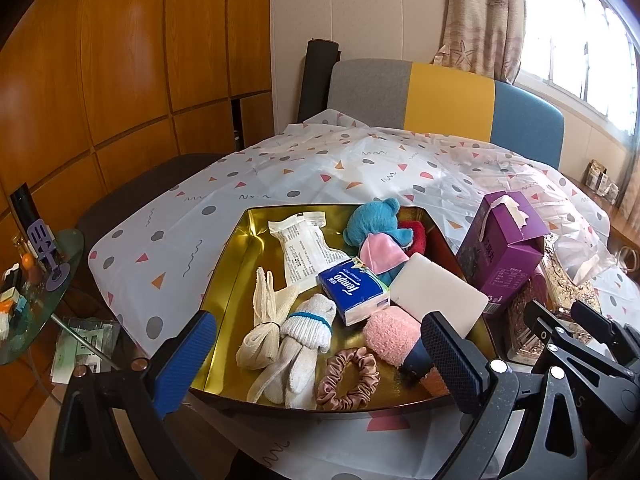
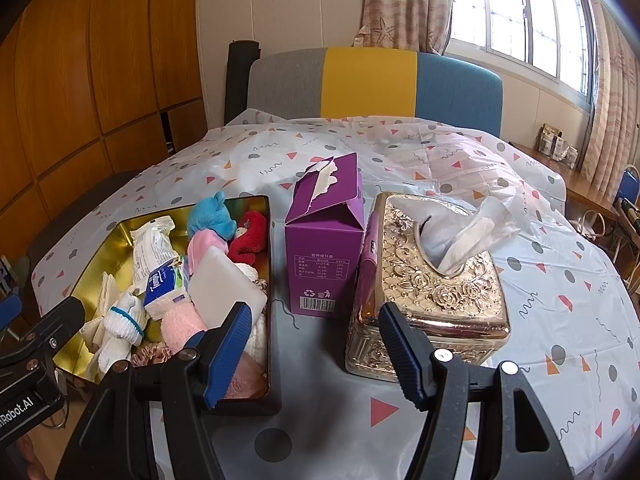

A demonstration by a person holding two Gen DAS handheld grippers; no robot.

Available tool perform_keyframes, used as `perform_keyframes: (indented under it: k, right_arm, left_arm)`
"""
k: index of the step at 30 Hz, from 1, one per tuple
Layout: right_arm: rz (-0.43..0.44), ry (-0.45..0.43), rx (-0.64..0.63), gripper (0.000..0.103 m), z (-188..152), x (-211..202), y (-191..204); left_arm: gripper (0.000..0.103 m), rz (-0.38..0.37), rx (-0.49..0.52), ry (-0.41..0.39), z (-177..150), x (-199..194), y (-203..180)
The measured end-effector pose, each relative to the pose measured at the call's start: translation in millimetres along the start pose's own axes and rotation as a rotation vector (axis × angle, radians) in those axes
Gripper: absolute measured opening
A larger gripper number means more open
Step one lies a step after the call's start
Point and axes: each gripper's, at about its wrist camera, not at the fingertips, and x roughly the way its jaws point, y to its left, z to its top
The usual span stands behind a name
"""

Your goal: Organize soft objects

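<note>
left wrist view looks down along my left claw (image 1: 316, 344), whose blue pads stand wide apart with nothing between them, hanging over the near edge of the gold tin tray (image 1: 230, 280) where the soft things already lie. in it i can pick out a brown satin scrunchie (image 1: 347, 378) at the near rim, a rolled white sock with a blue band (image 1: 308, 326), a cream knotted cloth (image 1: 264, 320), a fuzzy pink sock (image 1: 390, 334), a tempo tissue pack (image 1: 354, 290), a flat white sponge block (image 1: 438, 298), a sealed white packet (image 1: 302, 248) and a blue plush toy (image 1: 372, 222) against something red at the far end. in the right wrist view my right claw (image 2: 316, 356) is about half open and also empty, poised over bare tablecloth (image 2: 560, 320) between the tray and the gold embossed tissue box (image 2: 440, 288), with the torn purple carton (image 2: 326, 240) just behind. the pile looks nearly gathered, so i judge the job now is tidying: i would come down over one item at a time, pinch the bulk of the fabric rather than a loose end, and keep the pads off the tray wall. the red thing is mostly hidden behind the plush toy, pale fabric is half hidden by the sponge block, and my right finger covers the tray's near corner.
</note>
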Motion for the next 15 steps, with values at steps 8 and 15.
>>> perform_keyframes:
  k: [8, 15]
  right_arm:
    - [-0.002, 0.001, 0.001, 0.067, -0.2, 1.2, 0.9]
    - [0.001, 0.007, -0.003, 0.067, -0.8, 1.9, 1.7]
  left_arm:
    - [0.103, -0.002, 0.001, 0.001, -0.2, 0.5, -0.1]
    - [0.103, 0.011, 0.014, 0.008, -0.3, 1.4, 0.2]
